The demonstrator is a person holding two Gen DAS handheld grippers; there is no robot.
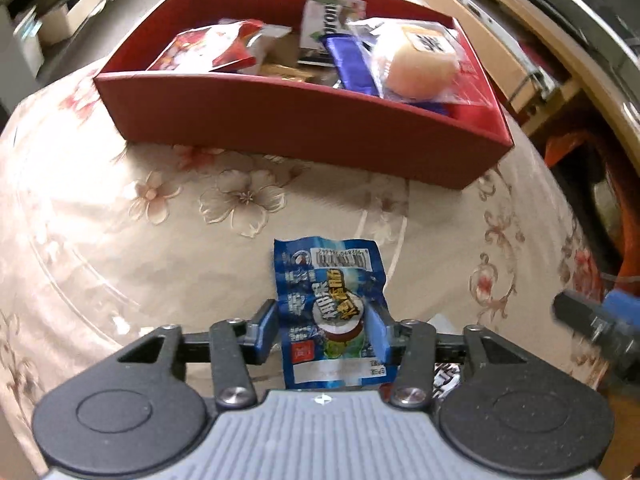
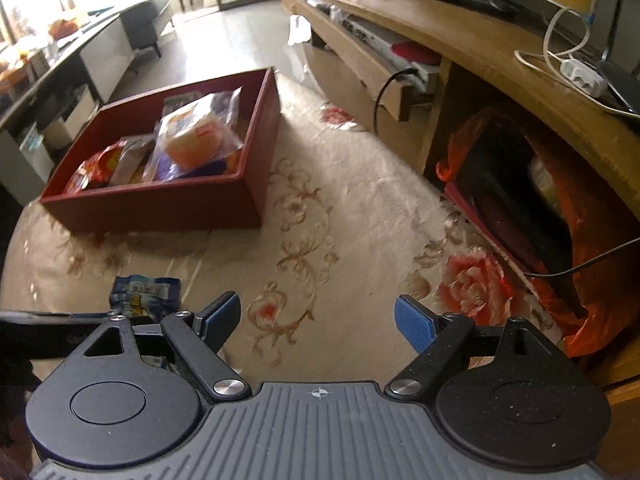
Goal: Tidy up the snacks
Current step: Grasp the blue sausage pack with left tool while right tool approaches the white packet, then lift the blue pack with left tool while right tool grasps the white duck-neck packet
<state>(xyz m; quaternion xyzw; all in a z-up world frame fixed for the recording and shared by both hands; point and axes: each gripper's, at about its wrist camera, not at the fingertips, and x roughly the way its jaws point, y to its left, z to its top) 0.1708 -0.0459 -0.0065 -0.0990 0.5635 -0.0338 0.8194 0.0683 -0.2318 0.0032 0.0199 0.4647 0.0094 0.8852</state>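
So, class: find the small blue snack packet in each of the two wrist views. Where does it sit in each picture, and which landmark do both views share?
Left wrist view: the blue snack packet sits bottom centre, between the left tool's fingers.
Right wrist view: the packet shows at lower left on the floral cloth, partly hidden behind the tool's body.
Shared landmark: the red box of snacks, beyond the packet in both views.

box (image 1: pixel 304 128): on table (image 1: pixel 120 240), far side
packet (image 1: pixel 332 312): nearer, between left gripper (image 1: pixel 325 330) pads
snacks (image 1: pixel 416 64): in box
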